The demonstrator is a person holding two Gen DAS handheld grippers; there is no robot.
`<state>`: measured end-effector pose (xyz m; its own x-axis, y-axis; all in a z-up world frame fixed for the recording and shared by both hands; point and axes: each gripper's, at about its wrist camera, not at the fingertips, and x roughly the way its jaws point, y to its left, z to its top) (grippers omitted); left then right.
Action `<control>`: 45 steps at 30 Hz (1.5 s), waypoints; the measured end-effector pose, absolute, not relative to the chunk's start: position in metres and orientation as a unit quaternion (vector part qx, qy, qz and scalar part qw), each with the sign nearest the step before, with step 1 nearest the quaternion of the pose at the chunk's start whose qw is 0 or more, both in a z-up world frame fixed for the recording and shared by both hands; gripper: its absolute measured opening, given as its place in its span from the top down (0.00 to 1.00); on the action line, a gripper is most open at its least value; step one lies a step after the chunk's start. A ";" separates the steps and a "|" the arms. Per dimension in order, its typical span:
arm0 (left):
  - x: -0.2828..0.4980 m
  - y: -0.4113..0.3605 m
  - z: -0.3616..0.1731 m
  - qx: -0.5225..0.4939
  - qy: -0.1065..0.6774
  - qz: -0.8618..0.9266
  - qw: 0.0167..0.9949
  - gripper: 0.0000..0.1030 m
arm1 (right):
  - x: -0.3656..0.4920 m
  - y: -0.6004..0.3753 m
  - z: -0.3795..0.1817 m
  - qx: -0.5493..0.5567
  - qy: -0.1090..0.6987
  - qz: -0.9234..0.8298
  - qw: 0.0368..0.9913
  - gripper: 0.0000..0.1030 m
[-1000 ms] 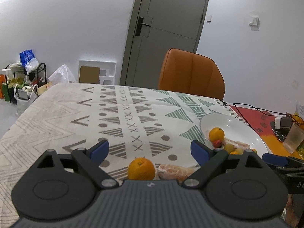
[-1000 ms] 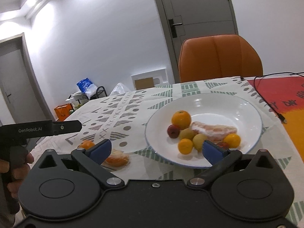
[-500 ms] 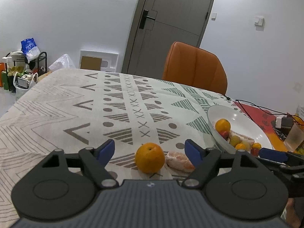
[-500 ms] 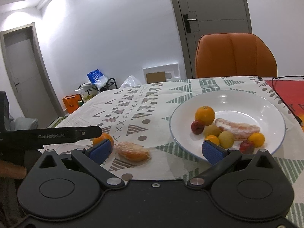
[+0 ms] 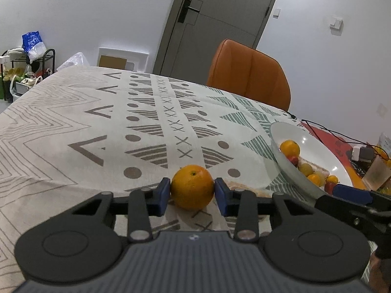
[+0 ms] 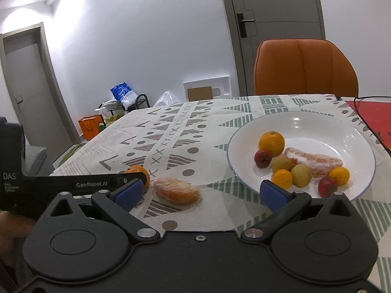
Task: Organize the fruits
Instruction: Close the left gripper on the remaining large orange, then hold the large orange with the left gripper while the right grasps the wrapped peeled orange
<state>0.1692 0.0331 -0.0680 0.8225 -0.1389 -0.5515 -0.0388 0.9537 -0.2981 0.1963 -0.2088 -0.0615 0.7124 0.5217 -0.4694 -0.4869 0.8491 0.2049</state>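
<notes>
- A table under a patterned tablecloth (image 5: pixel 73 122) fills the foreground, with an orange chair (image 5: pixel 249 73) at its far side and a grey door (image 5: pixel 220 19) in the white wall behind.
- The left gripper (image 5: pixel 191 191) sits low over the cloth, its jaws closing on an orange (image 5: pixel 192 186) that rests on the table between them; both blue pads (image 5: pixel 163 194) lie right against the fruit's sides.
- Just beside that orange, on its right, lies a peeled citrus piece (image 6: pixel 177 190) on the cloth.
- The right gripper (image 6: pixel 200 194) has its jaws spread wide with nothing between them; the peeled piece lies just ahead of its left pad.
- A white plate (image 6: pixel 317 122) ahead of the right pad holds an orange, a peeled segment and several small yellow and red fruits.
</notes>
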 end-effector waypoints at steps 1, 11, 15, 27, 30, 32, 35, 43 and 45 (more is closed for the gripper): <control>0.168 0.034 -0.068 -0.150 0.296 -0.026 0.943 0.63 | 0.197 -0.207 -0.062 0.032 0.265 0.274 0.924 0.00; 0.157 0.051 -0.061 -0.158 0.289 -0.011 0.944 0.63 | 0.198 -0.189 -0.070 0.032 0.278 0.283 0.917 0.00; 0.150 0.058 -0.059 -0.162 0.285 -0.006 0.945 0.63 | 0.200 -0.182 -0.073 0.033 0.286 0.288 0.913 0.04; 0.138 0.074 -0.057 -0.174 0.276 0.011 0.945 0.63 | 0.212 -0.161 -0.084 0.028 0.320 0.290 0.901 0.12; 0.136 0.077 -0.058 -0.176 0.276 0.013 0.945 0.63 | 0.215 -0.157 -0.088 0.032 0.330 0.290 0.898 0.14; 0.135 0.080 -0.060 -0.178 0.276 0.014 0.944 0.63 | 0.216 -0.155 -0.088 0.033 0.330 0.293 0.897 0.14; 0.133 0.084 -0.061 -0.182 0.276 0.016 0.944 0.63 | 0.219 -0.151 -0.089 0.030 0.329 0.294 0.897 0.14; 0.132 0.095 -0.065 -0.195 0.274 0.021 0.941 0.63 | 0.226 -0.133 -0.088 0.009 0.327 0.300 0.896 0.16; 0.131 0.098 -0.065 -0.198 0.273 0.022 0.941 0.63 | 0.227 -0.128 -0.088 0.003 0.326 0.300 0.896 0.16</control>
